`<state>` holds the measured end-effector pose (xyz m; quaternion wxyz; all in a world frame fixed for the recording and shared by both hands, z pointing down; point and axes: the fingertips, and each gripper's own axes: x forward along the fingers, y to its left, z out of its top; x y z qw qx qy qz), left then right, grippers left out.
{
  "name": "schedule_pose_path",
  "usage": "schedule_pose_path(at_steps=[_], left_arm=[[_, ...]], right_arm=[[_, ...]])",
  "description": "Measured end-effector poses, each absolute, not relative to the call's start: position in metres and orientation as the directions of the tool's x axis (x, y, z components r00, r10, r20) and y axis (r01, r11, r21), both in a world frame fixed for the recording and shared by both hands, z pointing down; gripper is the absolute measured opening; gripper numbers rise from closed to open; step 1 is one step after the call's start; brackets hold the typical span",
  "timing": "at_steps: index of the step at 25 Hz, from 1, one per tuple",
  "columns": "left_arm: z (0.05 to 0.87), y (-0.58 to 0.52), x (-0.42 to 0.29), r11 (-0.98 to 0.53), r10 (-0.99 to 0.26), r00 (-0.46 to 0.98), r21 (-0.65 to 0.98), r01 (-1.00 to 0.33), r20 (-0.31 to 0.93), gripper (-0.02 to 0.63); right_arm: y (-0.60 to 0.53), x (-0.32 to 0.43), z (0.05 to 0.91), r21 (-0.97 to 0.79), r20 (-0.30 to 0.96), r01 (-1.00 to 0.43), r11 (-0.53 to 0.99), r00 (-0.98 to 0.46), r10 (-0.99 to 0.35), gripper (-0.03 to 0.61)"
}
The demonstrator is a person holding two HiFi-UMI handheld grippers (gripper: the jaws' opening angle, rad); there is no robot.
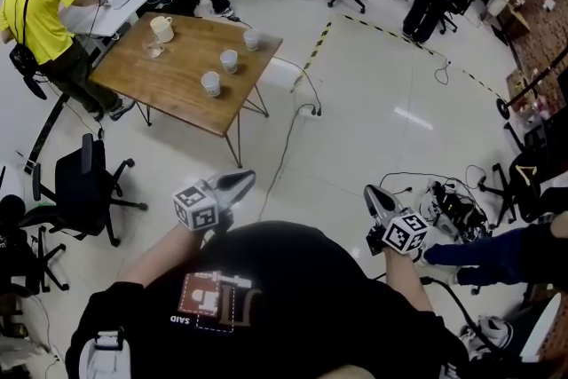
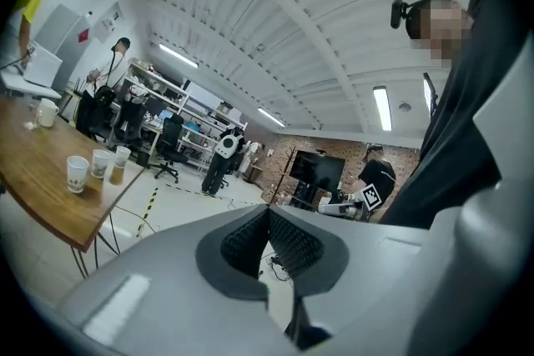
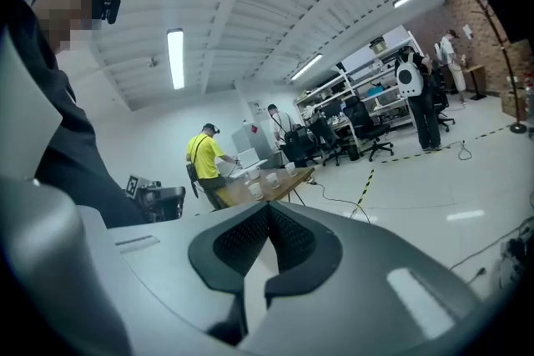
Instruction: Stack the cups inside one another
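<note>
While three cups (image 1: 229, 60), seemingly paper, stand apart on the bench (image 1: 173, 89) at eleven o'clock, well away, the left gripper (image 1: 241, 181) and right gripper (image 1: 374, 194) hang near the body, fingers (image 3: 292, 239) pressed together and empty, probably because stacking hasn't begun.

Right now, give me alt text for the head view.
Three white cups stand apart, unstacked, on a wooden table across the floor. Left gripper and right gripper, both shut and empty, are held near the wearer's chest.
</note>
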<state>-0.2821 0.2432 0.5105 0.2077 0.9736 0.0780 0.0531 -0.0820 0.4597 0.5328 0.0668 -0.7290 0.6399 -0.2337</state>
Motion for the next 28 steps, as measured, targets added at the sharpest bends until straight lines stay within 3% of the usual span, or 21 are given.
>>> schedule_pose_path(at_steps=[7, 18, 24, 28], left_arm=[[0.525, 0.211, -0.221, -0.889, 0.188, 0.978, 0.439, 0.132, 0.087, 0.003], [0.54, 0.093, -0.092, -0.851, 0.421, 0.904, 0.374, 0.368, 0.069, 0.002], [0.548, 0.06, -0.032, -0.851, 0.389, 0.918, 0.412, 0.327, 0.075, 0.003], [0.557, 0.048, 0.018, -0.886, 0.288, 0.952, 0.406, 0.225, 0.102, 0.002]], right_arm=[[0.416, -0.028, 0.539, -0.376, 0.285, -0.915, -0.146, 0.036, -0.958, 0.014], [0.298, 0.086, 0.51, -0.329, 0.293, -0.895, -0.299, 0.204, -0.934, 0.014], [0.27, 0.153, 0.523, -0.34, 0.312, -0.893, -0.295, 0.189, -0.931, 0.014], [0.25, 0.228, 0.54, -0.35, 0.321, -0.91, -0.222, 0.106, -0.941, 0.014]])
